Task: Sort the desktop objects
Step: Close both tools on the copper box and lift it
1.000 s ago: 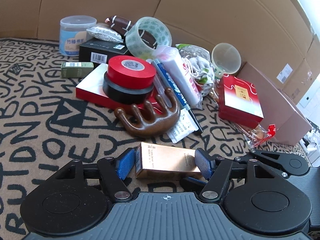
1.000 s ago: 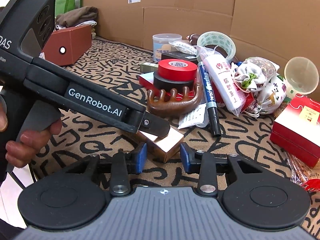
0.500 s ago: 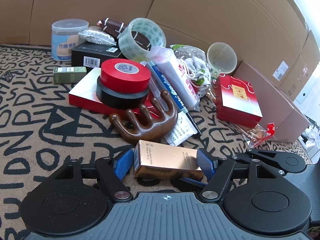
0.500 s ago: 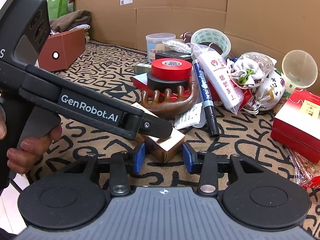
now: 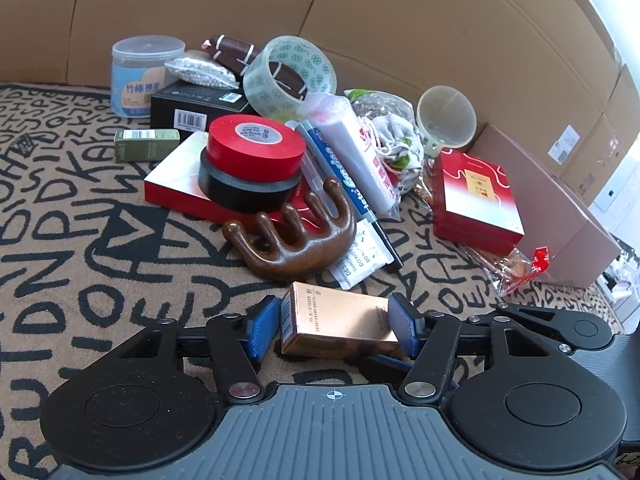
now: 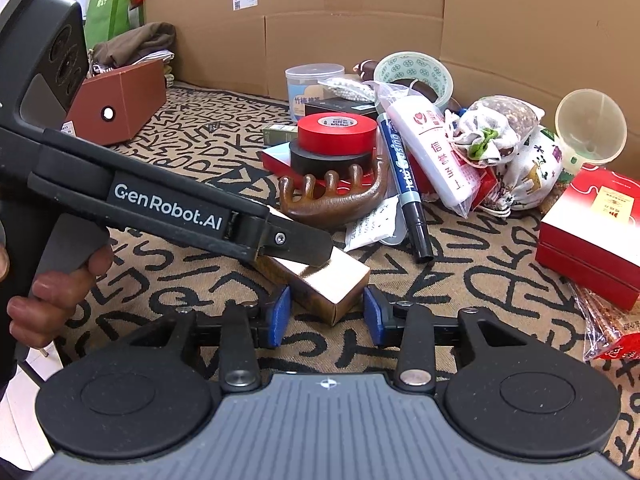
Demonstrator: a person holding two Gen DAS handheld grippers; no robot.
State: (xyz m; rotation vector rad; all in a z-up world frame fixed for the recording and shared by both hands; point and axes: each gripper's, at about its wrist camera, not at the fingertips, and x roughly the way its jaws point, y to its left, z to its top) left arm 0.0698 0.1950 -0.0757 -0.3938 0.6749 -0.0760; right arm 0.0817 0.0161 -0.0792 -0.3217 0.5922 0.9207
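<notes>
A small copper-coloured box (image 5: 340, 320) lies on the lettered mat (image 5: 80, 216). My left gripper (image 5: 334, 326) straddles it lengthwise, and its jaws are closing. The right blue pad (image 5: 402, 330) is at the box's end, while a thin gap shows at the left pad (image 5: 266, 326). In the right wrist view the same box (image 6: 332, 280) has its near end between the pads of my right gripper (image 6: 326, 314), with a small gap on each side. The left gripper's finger (image 6: 296, 242) lies across the box's top, and a hand (image 6: 52, 288) holds that tool.
Just behind the box lie a brown wooden comb (image 5: 292, 240), a marker (image 5: 340, 172), and red tape on black tape (image 5: 256, 148). Red boxes (image 5: 476, 196) lie to the right and a brown box (image 6: 120, 100) far left. Cardboard walls (image 5: 400, 20) close off the back.
The left gripper's jaws have narrowed around the copper box. The right gripper's pads have stayed at about the same spacing beside the box's near end.
</notes>
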